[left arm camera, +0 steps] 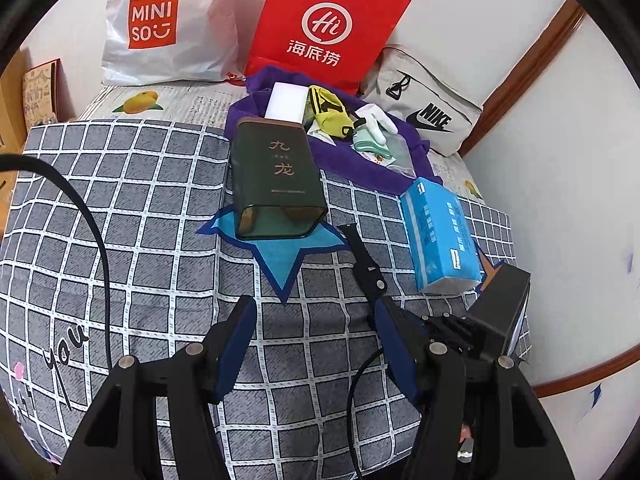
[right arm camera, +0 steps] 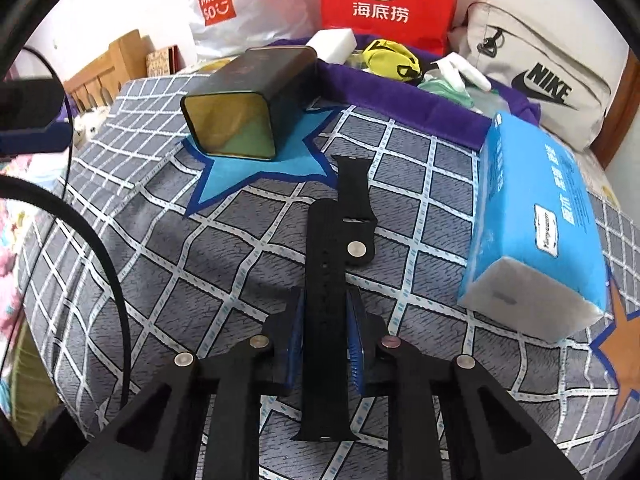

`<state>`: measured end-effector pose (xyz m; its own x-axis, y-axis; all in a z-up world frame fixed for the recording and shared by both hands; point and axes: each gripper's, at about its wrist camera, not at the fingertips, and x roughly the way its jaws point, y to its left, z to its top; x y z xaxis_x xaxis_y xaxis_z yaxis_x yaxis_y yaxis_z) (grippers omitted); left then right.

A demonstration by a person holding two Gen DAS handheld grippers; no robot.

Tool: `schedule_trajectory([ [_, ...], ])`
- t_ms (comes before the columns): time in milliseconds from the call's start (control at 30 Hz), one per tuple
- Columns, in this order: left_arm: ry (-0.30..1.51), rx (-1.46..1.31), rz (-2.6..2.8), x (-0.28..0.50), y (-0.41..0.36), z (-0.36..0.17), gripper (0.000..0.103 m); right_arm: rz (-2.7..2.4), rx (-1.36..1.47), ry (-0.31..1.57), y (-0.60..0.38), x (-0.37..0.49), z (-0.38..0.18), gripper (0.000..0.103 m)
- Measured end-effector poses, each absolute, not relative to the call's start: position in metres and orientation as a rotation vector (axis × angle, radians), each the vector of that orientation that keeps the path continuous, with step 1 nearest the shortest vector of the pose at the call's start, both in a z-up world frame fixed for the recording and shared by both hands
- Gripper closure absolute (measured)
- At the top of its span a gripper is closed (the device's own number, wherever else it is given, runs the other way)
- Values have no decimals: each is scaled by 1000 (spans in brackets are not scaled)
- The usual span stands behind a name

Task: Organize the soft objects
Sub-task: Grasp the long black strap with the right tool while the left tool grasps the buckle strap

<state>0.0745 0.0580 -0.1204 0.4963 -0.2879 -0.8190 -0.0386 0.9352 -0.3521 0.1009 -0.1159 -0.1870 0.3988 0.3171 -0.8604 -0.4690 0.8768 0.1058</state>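
Observation:
My right gripper (right arm camera: 326, 300) is shut on a black watch strap (right arm camera: 324, 264), with the blue pads pressing both of its edges. The strap runs forward over the checked quilt (right arm camera: 160, 272). A second black strap piece (right arm camera: 354, 196) with a metal stud lies across its far end. In the left wrist view the strap (left arm camera: 362, 256) shows just beyond my left gripper (left arm camera: 316, 320), which is open over the bare quilt with nothing between its fingers. A dark green tin (left arm camera: 276, 176) lies on its side ahead, open end toward me.
A blue tissue pack (left arm camera: 440, 232) lies to the right. Behind the tin, a purple cloth (left arm camera: 360, 164) holds a white block (left arm camera: 286, 102), a yellow pouch (left arm camera: 330, 114) and a white glove (left arm camera: 376, 120). A Miniso bag (left arm camera: 160, 28), a red bag (left arm camera: 328, 28) and a Nike pouch (left arm camera: 432, 108) line the wall.

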Motion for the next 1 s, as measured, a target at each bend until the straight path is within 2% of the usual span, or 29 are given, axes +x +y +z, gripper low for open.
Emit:
schedule_trajectory([
  [433,1097,-323,-167,84,38,-140,44,539,-34,1039,-163,81,-154,83],
  [1000,1151,-207,-173,133,-52,-193,44,461,23,967,-246,68,-127,83],
])
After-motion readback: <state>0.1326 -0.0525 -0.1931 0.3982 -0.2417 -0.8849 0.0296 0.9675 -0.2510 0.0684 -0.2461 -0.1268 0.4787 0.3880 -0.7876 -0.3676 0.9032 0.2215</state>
